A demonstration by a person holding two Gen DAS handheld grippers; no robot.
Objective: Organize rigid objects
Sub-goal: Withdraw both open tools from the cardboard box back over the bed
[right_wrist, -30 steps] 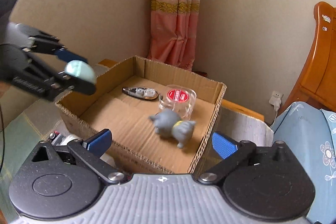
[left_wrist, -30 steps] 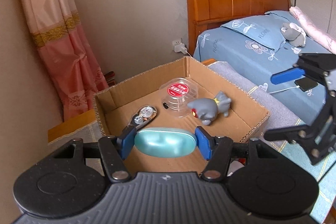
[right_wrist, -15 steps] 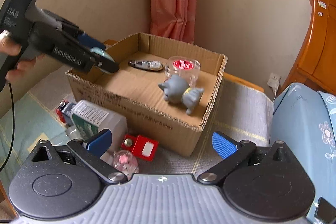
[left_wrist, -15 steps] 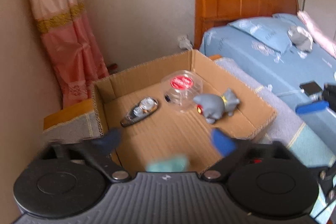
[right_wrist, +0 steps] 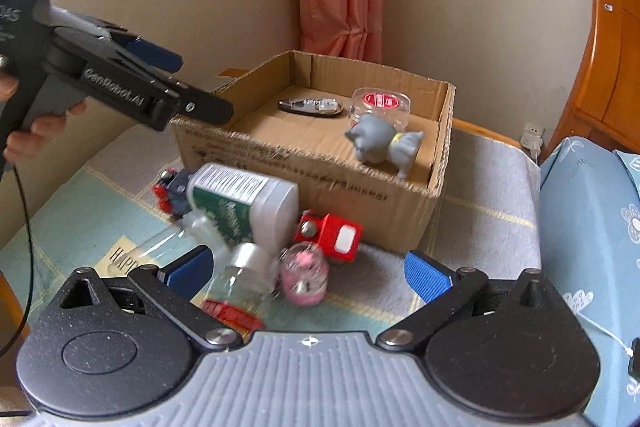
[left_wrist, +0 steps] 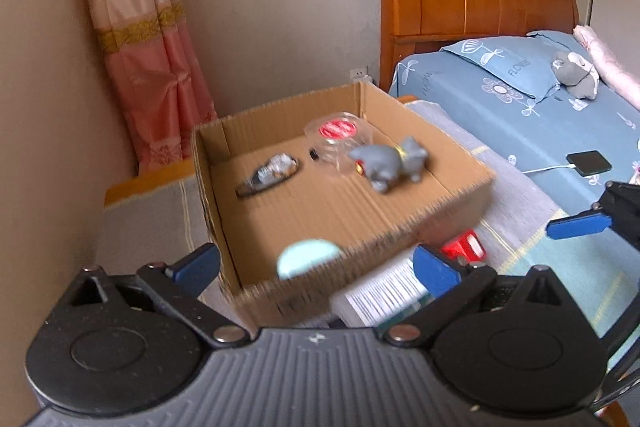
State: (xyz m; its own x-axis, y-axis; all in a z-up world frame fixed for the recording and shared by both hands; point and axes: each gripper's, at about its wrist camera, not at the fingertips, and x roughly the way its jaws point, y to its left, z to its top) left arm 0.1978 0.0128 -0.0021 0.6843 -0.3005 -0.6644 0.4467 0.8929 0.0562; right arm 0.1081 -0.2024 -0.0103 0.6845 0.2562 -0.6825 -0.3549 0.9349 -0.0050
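Left gripper (left_wrist: 316, 269) just let go: jaws spread wide, empty. Blue oval case (left_wrist: 309, 257) now in the box (left_wrist: 460, 193), bottom-centre, near wall. Right gripper (right_wrist: 308, 273) wide too, empty, above leftover bottles etc.

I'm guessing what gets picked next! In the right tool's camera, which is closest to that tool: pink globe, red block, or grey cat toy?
1. Pink globe: between the right tool's fingers.
2. Red block: just behind, outside the cardboard box.
3. Grey cat toy: farthest, inside the box.
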